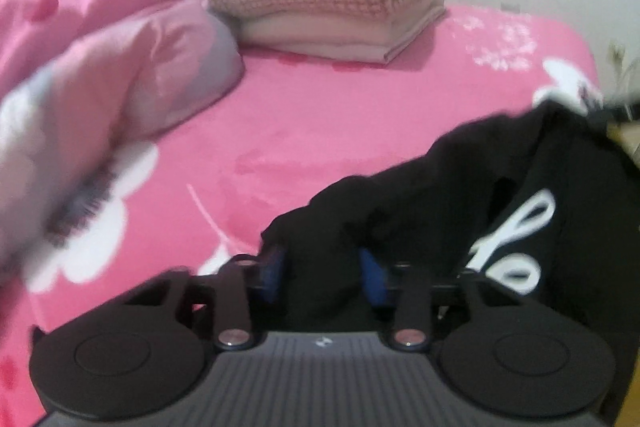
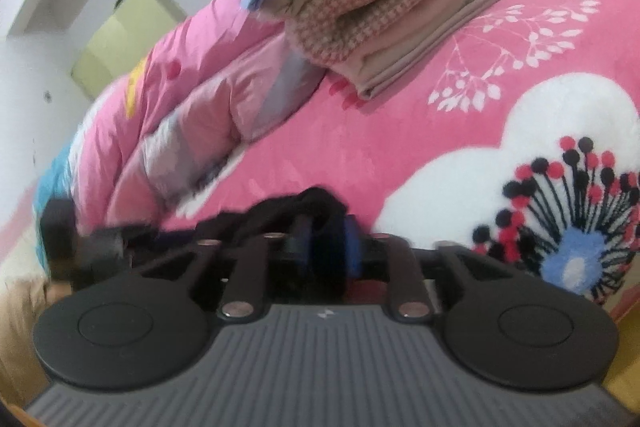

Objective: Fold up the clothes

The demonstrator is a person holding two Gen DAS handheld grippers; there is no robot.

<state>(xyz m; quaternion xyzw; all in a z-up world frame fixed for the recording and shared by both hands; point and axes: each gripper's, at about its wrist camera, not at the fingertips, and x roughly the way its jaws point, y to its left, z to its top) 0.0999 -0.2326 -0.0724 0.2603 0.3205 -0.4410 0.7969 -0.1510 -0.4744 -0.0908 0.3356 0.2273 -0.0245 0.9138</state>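
Left wrist: my left gripper has soft black garment between its blue pads, seemingly pinched, near right on the plush pink blanket.

Right wrist: my right gripper has bunched black cloth between its pads; grip unclear. The folded stack sits far.

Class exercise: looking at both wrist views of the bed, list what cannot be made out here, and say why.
- Black garment: its type and full shape; left wrist view, cut off by the right edge and bunched.
- White lettering: unreadable, folded and blurred.
- Right gripper: whether the pads press the cloth; the black fabric covers them.
- Folded stack: item count; blurred.
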